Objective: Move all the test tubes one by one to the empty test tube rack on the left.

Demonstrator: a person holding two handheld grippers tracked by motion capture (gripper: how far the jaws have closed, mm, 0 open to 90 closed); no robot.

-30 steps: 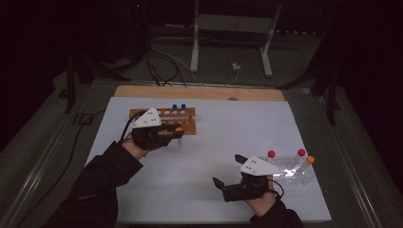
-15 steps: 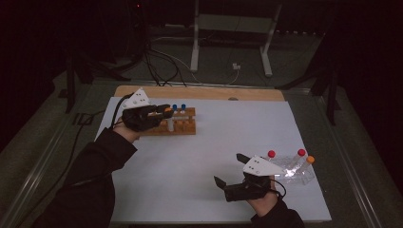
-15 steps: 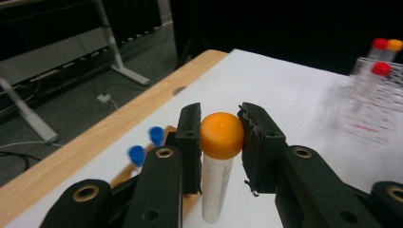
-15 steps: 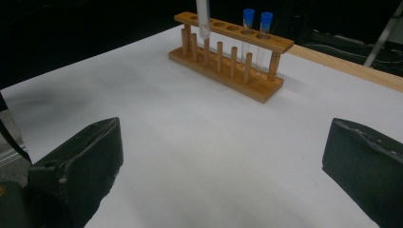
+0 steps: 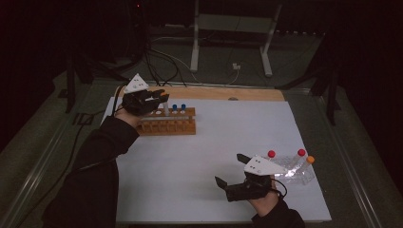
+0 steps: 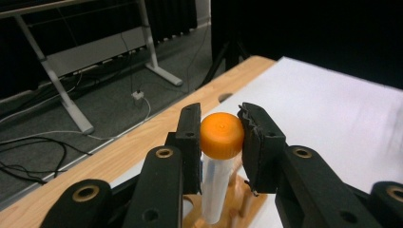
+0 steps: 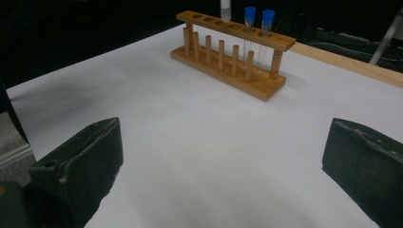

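The left tongs (image 6: 222,142) are gripping the orange cap of a clear tube (image 6: 216,190), one jaw on each side of the cap. The tube is hanging upright from them, and its lower end is standing in or just above a hole near the left end of the wooden rack (image 5: 166,122); I cannot tell which. In the high view the left tongs (image 5: 159,99) are staying over this end of the rack, at the far left part of the white surface (image 5: 199,166).

The rack is carrying two more tubes with blue caps (image 5: 178,107), standing upright side by side in neighbouring holes, just right of the held tube. The other holes are looking empty.

The right tongs (image 5: 228,173) are resting near the front edge of the surface, well apart from the rack, with the jaws standing wide and nothing between them. Just beside them, to the right, a clear plastic bag (image 5: 295,170) is lying flat. It is holding three tubes, two with red caps (image 5: 271,154) and one with an orange cap (image 5: 310,159).
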